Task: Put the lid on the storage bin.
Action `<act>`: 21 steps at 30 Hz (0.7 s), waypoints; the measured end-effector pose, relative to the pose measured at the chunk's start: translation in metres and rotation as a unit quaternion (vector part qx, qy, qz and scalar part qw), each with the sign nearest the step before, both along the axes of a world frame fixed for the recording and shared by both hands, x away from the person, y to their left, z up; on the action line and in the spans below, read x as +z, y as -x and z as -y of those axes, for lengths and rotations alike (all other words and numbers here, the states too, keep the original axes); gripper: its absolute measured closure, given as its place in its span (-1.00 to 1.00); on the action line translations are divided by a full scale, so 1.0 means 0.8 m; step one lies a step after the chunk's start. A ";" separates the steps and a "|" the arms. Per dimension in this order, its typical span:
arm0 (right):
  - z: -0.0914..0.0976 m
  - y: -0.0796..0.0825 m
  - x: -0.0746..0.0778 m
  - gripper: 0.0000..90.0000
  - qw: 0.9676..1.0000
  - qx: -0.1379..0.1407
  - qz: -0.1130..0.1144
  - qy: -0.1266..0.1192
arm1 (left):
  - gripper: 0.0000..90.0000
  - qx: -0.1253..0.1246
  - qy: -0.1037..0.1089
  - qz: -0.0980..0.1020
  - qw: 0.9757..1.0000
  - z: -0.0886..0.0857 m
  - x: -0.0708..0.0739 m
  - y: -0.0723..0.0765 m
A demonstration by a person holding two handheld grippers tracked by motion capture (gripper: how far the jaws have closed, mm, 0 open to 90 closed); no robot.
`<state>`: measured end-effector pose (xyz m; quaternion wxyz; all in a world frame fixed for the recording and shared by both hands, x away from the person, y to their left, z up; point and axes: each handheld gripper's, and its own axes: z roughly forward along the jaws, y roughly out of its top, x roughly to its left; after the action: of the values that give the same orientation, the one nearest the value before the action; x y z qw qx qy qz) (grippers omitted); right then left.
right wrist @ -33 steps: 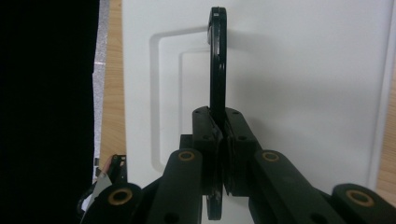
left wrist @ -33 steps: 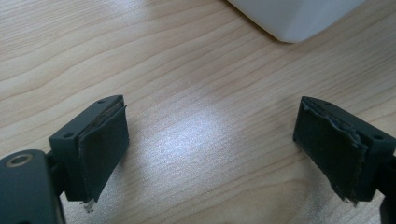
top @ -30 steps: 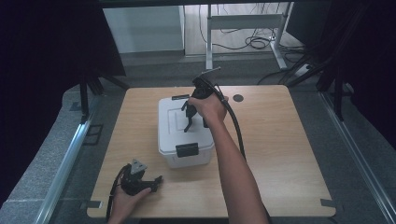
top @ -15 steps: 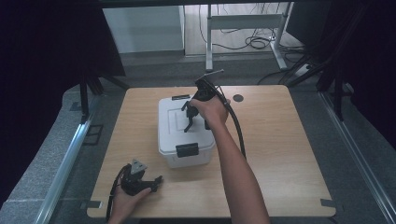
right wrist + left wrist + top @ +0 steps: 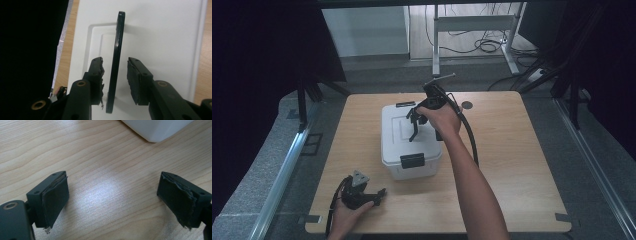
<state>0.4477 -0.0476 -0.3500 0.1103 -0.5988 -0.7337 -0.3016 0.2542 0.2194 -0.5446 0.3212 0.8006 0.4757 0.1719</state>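
Observation:
A white lidded box (image 5: 398, 145) stands mid-table, and its thin black handle (image 5: 117, 47) stands upright on the lid (image 5: 160, 35). My right gripper (image 5: 413, 128) points down over the lid. In the right gripper view the handle runs between the jaws of that gripper (image 5: 115, 62). The jaws have just been opening, and a gap shows on each side of the handle, so the pads do not press on it. My left gripper (image 5: 379, 192) rests low at the table's front left. Its wide-open jaws (image 5: 113, 187) have only bare wood between them.
The wooden table (image 5: 512, 165) has free room to the right of the box and in front of it. A black latch (image 5: 412, 160) sits on the box's front. A small dark disc (image 5: 467, 105) lies near the far edge. The box's corner (image 5: 155, 130) is close ahead of the left gripper.
The right gripper's jaws stand a little wider around the handle than before. Neither hand has shifted noticeably, and the box has stayed put.

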 end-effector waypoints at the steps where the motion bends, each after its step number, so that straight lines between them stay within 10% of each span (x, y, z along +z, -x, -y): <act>1: 0.002 0.001 0.002 0.41 1.000 0.002 0.003 -0.003 | -0.77 0.000 0.000 0.000 1.000 0.000 0.000 0.000; 21: 0.083 0.044 0.016 0.22 0.996 0.017 0.075 -0.043 | -0.77 0.002 0.001 0.000 1.000 0.000 0.000 0.000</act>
<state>0.4123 -0.1139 -0.3372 0.0860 -0.5567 -0.7364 -0.3748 0.2541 0.2191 -0.5447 0.3217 0.7994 0.4775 0.1716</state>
